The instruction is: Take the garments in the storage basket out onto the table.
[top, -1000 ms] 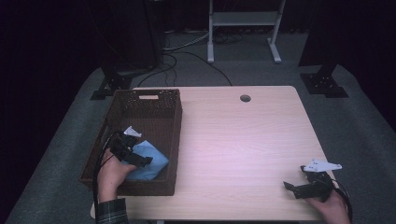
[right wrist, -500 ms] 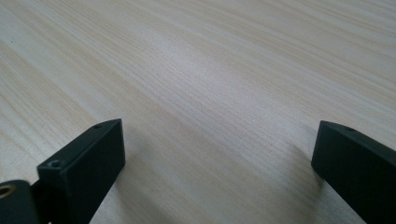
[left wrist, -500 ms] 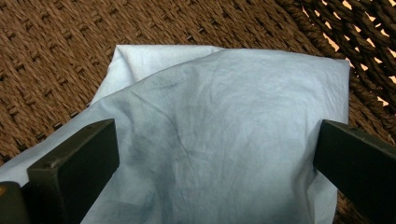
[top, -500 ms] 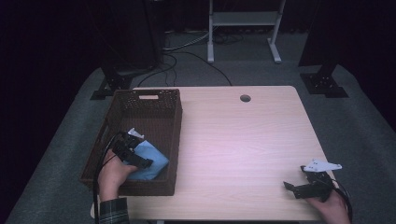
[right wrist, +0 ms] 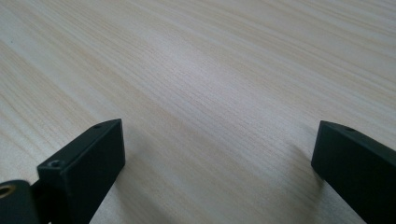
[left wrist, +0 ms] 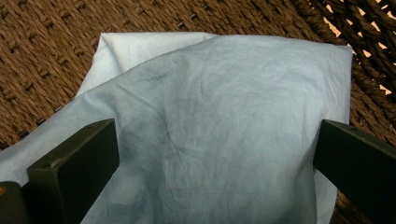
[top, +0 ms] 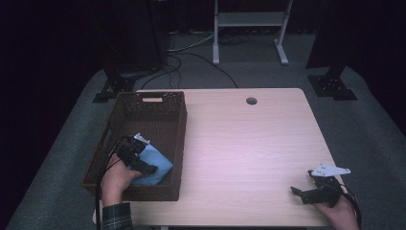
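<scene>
Left gripper [left wrist: 210,154]: jaws spread wide, straddling the light blue cloth [left wrist: 219,121], not clamped. Cloth lies in the near end of the brown wicker basket [top: 158,103], lower left of the high view. Right gripper [top: 306,192]: jaws apart, over bare wooden table [top: 249,143], lower right.

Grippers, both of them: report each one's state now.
Left gripper: open, jaws wide over the light blue cloth in the wicker basket.
Right gripper: open, holding nothing, over the wooden table.

Dark brown woven wicker basket [top: 178,128]: passage on all sides is barred by its walls; entry is afforded from above. Right of it, bare pale wooden tabletop [top: 249,143] is left unobstructed.
</scene>
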`<move>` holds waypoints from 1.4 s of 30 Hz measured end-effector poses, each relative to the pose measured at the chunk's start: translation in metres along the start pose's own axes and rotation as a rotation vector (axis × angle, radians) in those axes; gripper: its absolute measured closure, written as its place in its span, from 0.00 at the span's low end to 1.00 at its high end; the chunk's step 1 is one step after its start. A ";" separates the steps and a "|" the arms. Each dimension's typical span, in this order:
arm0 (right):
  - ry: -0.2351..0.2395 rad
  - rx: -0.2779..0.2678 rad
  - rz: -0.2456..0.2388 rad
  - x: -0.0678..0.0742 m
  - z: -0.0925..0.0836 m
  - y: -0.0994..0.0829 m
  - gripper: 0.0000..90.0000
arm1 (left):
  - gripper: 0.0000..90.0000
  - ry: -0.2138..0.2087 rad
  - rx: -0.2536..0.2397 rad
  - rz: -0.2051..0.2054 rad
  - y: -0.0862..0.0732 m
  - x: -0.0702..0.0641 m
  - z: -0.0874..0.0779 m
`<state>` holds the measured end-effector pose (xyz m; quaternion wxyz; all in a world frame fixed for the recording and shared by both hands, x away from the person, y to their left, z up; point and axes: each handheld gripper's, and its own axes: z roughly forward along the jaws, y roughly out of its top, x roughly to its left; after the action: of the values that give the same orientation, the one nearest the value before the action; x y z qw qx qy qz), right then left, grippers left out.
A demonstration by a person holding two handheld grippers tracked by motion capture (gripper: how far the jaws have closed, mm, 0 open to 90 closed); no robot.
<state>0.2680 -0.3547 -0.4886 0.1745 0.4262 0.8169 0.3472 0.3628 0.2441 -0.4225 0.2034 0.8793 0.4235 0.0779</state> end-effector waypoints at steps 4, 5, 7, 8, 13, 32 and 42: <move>0.000 0.000 0.000 0.000 0.000 0.000 0.02 | 0.00 -0.002 0.008 -0.001 0.000 0.000 0.001; 0.000 0.000 0.000 0.000 0.000 0.000 0.02 | 0.00 -0.004 0.011 0.002 0.000 0.000 0.001; 0.000 0.000 0.000 0.000 0.000 0.000 0.02 | 0.00 -0.011 0.023 0.014 0.000 -0.002 0.003; 0.000 0.000 0.000 0.000 0.000 0.000 0.02 | 0.00 -0.011 0.023 0.014 0.000 -0.002 0.003; 0.000 0.000 0.000 0.000 0.000 0.000 0.02 | 0.00 -0.024 0.042 0.034 0.001 -0.004 0.006; 0.000 0.000 0.000 0.000 0.000 0.000 0.02 | 0.04 -0.042 0.093 0.055 0.003 -0.007 0.016; 0.000 0.000 0.000 0.000 0.000 0.000 0.02 | 0.22 -0.080 0.097 0.015 0.003 -0.005 0.018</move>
<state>0.2680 -0.3548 -0.4886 0.1743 0.4263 0.8169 0.3472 0.3675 0.2329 -0.4371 0.1766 0.8937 0.4118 0.0232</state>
